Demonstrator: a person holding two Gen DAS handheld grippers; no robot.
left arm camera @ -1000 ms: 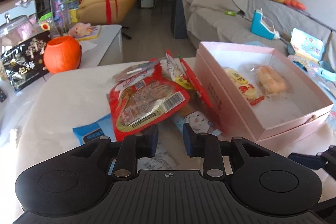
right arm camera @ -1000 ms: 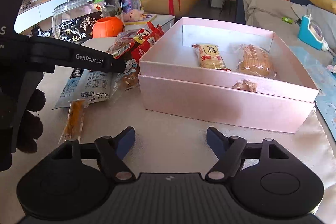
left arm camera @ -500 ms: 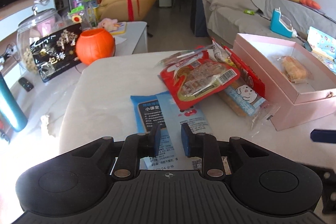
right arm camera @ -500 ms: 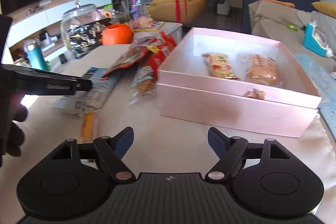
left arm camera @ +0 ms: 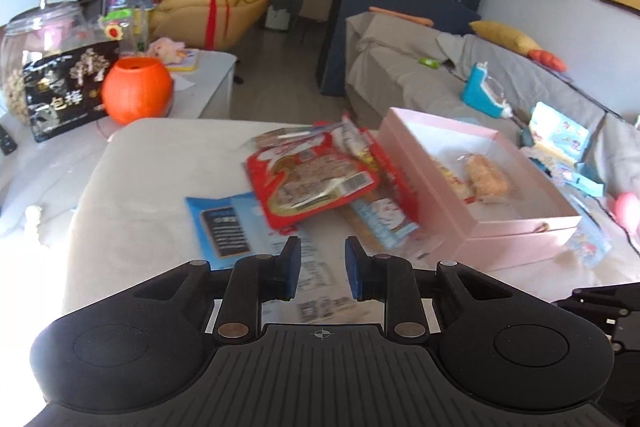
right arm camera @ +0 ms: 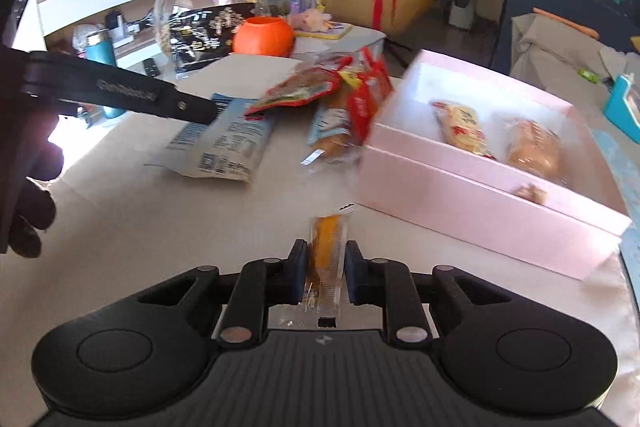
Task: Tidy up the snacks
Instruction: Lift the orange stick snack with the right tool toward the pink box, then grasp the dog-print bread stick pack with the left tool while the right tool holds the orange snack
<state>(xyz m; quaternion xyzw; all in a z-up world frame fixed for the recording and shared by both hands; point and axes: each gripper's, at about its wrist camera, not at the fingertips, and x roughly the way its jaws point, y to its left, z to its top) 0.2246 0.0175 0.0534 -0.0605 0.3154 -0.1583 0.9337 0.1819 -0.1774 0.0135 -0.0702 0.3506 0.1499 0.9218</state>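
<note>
Right wrist view: right gripper [right arm camera: 326, 273] clamped on orange stick [right arm camera: 327, 247].
Left gripper [left arm camera: 319, 269]: slightly apart, empty.
Done: two snacks in box [right arm camera: 480, 187].
Left: pile [left arm camera: 320, 183] mid-surface.

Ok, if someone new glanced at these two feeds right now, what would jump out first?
Probably the right hand-held gripper shut on a slim orange snack stick in a clear wrapper, close to the camera. Next, the open pink box to its right with two wrapped snacks inside, and the heap of red and blue snack packets left of the box, with the left hand-held gripper empty above them.
</note>
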